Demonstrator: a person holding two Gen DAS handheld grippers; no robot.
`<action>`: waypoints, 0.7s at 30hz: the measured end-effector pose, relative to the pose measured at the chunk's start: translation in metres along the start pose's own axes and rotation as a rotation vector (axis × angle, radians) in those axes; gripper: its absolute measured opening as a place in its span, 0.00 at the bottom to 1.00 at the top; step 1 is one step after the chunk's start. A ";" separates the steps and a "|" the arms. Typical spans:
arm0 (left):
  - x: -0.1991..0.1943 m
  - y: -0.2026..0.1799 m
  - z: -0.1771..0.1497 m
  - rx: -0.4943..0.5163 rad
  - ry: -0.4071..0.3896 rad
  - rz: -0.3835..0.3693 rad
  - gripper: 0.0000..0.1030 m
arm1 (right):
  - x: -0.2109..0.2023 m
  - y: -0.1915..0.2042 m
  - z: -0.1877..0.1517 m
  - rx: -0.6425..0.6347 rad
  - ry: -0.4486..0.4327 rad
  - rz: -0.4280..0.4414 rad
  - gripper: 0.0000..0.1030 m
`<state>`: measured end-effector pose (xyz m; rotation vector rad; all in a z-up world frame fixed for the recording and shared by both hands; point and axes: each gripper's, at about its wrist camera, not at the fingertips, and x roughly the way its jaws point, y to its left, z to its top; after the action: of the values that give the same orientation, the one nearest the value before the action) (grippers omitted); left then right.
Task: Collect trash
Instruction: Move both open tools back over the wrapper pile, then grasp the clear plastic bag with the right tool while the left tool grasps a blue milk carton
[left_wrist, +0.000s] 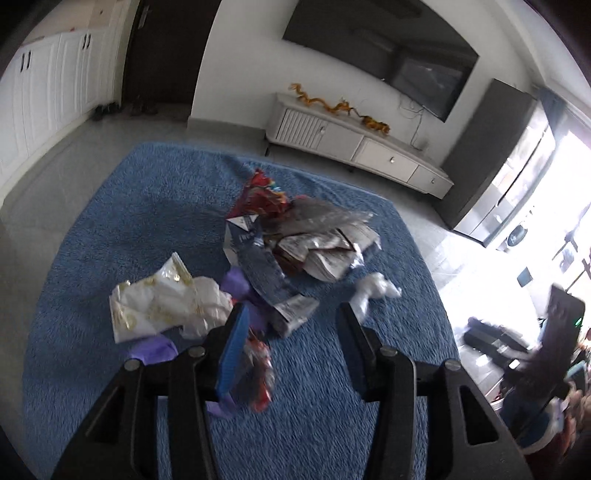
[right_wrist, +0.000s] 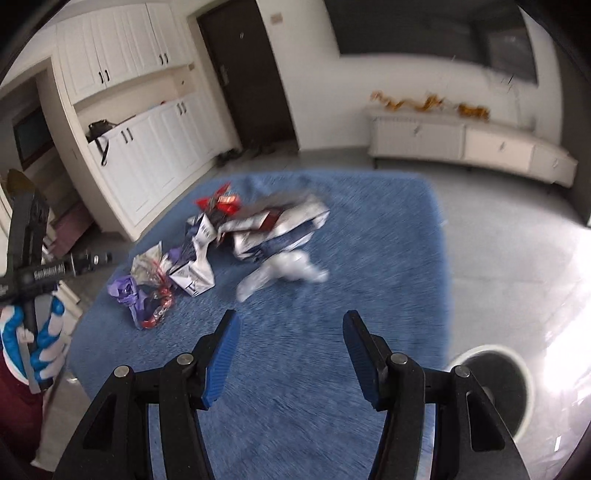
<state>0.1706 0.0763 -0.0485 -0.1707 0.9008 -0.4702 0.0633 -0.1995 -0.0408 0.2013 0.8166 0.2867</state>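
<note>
Left wrist view: the left hand-held gripper (left_wrist: 293, 321) hangs with jaws spread, released, over a blue rug (left_wrist: 129, 229). A blurred red-and-silver wrapper (left_wrist: 260, 369) lies against the inner face of its left finger (left_wrist: 236, 343); whether it is pinched cannot be told. At 12 o'clock sits a heap of foil snack bags (left_wrist: 295, 236); at 10 o'clock a white-and-gold wrapper (left_wrist: 159, 306); at 1 o'clock a crumpled clear plastic (left_wrist: 376, 290), just beside the right finger.

Right wrist view: the right hand-held gripper (right_wrist: 290, 332), likewise spread and holding nothing, faces the same heap (right_wrist: 258, 229) at 12 o'clock, with a purple wrapper (right_wrist: 127, 295) at 10 o'clock. A round white-rimmed bin (right_wrist: 491, 391) stands on the floor at 4 o'clock
</note>
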 end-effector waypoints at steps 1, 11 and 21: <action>0.007 0.003 0.006 -0.009 0.012 0.001 0.46 | 0.014 0.001 0.001 0.012 0.021 0.022 0.54; 0.089 0.015 0.056 -0.058 0.150 0.099 0.46 | 0.094 -0.003 0.020 0.063 0.112 0.114 0.55; 0.143 0.035 0.066 -0.148 0.261 0.133 0.42 | 0.131 -0.026 0.033 0.170 0.113 0.181 0.55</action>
<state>0.3092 0.0383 -0.1213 -0.1854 1.1965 -0.3053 0.1771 -0.1839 -0.1160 0.4229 0.9375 0.4019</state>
